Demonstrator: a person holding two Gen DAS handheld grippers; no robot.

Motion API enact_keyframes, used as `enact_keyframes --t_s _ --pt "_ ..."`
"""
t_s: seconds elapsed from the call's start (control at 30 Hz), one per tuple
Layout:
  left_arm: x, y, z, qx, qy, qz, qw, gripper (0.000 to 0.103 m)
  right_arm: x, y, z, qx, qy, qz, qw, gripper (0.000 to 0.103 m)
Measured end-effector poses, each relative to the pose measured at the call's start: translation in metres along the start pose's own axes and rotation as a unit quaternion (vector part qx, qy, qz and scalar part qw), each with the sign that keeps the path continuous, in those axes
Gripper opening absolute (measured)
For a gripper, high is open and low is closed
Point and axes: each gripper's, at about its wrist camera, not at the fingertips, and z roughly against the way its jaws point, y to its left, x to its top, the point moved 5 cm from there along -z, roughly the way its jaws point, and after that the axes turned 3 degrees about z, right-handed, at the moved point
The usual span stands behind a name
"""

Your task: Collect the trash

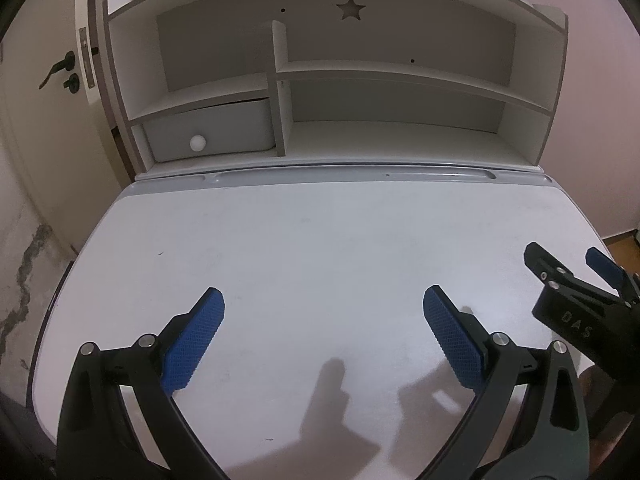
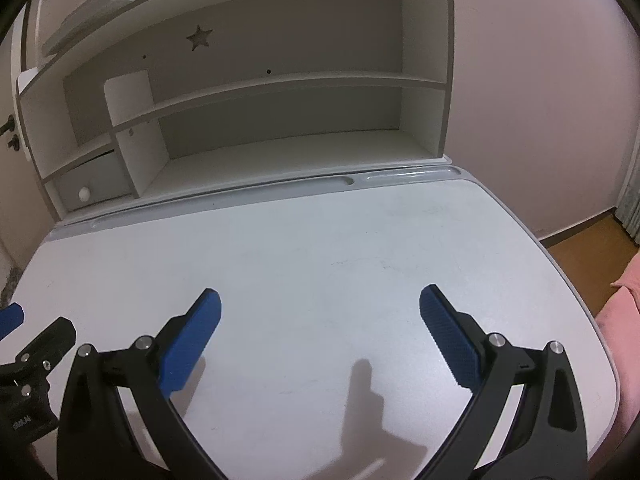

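Observation:
I see no trash in either view. My left gripper (image 1: 323, 300) is open and empty, held above the near half of a white desk top (image 1: 304, 232). My right gripper (image 2: 320, 300) is also open and empty above the same desk top (image 2: 320, 232). The right gripper also shows at the right edge of the left wrist view (image 1: 568, 264), and the left gripper shows at the left edge of the right wrist view (image 2: 28, 328). The two grippers are side by side and apart.
A white hutch with shelves (image 1: 380, 76) and a star cut-out (image 1: 351, 8) stands at the desk's back. A grey drawer with a round knob (image 1: 198, 143) sits low at its left. A door (image 1: 48, 80) is to the left; a pink cloth (image 2: 624, 320) to the right.

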Motion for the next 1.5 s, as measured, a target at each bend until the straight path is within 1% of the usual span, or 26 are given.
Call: enact_keyframes --t_s 0.07,0.17,0.3,0.47,0.67,0.87,0.97,1.07,1.2,1.3,1.37,1.47,1.5 --pt "0.0 0.002 -0.002 0.009 0.006 0.005 0.9999 0.097 -0.001 0.0 -0.001 -0.001 0.002 -0.001 1.0 0.096" --pt "-0.001 0.003 -0.004 0.001 0.012 0.011 0.9999 0.097 -0.002 0.0 -0.002 -0.005 0.004 0.0 1.0 0.096" --pt "-0.003 0.005 -0.009 0.009 0.022 0.009 0.9997 0.097 -0.002 0.0 -0.003 -0.008 0.008 0.002 1.0 0.096" --pt "-0.004 0.007 -0.012 -0.017 0.032 0.031 0.9989 0.097 -0.002 0.0 -0.004 -0.011 0.01 0.004 1.0 0.096" --pt "-0.004 0.007 -0.012 -0.012 0.028 0.021 0.9993 0.097 -0.001 0.002 -0.005 -0.012 0.009 0.009 1.0 0.096" --pt "-0.001 0.004 -0.01 -0.029 0.024 0.026 0.999 0.097 -0.001 0.004 -0.005 -0.013 0.012 0.011 1.0 0.096" --pt "0.0 0.004 -0.011 -0.015 0.031 0.028 0.999 0.097 -0.002 0.004 -0.005 -0.012 0.012 0.011 1.0 0.096" --pt "0.0 0.004 -0.013 -0.015 0.038 0.031 0.9987 0.097 -0.002 0.004 -0.005 -0.011 0.012 0.011 1.0 0.096" --pt "0.002 0.008 -0.012 0.016 0.035 0.041 0.9984 0.097 -0.002 0.002 -0.004 -0.009 0.011 0.008 1.0 0.096" --pt "0.004 0.005 -0.011 -0.009 0.03 0.04 0.9987 0.097 -0.002 0.002 -0.003 -0.007 0.011 0.005 1.0 0.096" --pt "0.005 0.002 -0.011 -0.015 0.025 0.033 0.999 0.097 -0.002 0.002 -0.003 -0.006 0.012 0.005 1.0 0.096" --pt "0.007 -0.004 -0.02 -0.009 0.034 0.001 0.9994 0.097 -0.002 0.003 -0.005 -0.006 0.016 0.006 1.0 0.096" --pt "0.007 -0.004 -0.023 -0.006 0.038 -0.001 0.9992 0.097 -0.002 0.003 -0.005 -0.006 0.016 0.006 1.0 0.096"
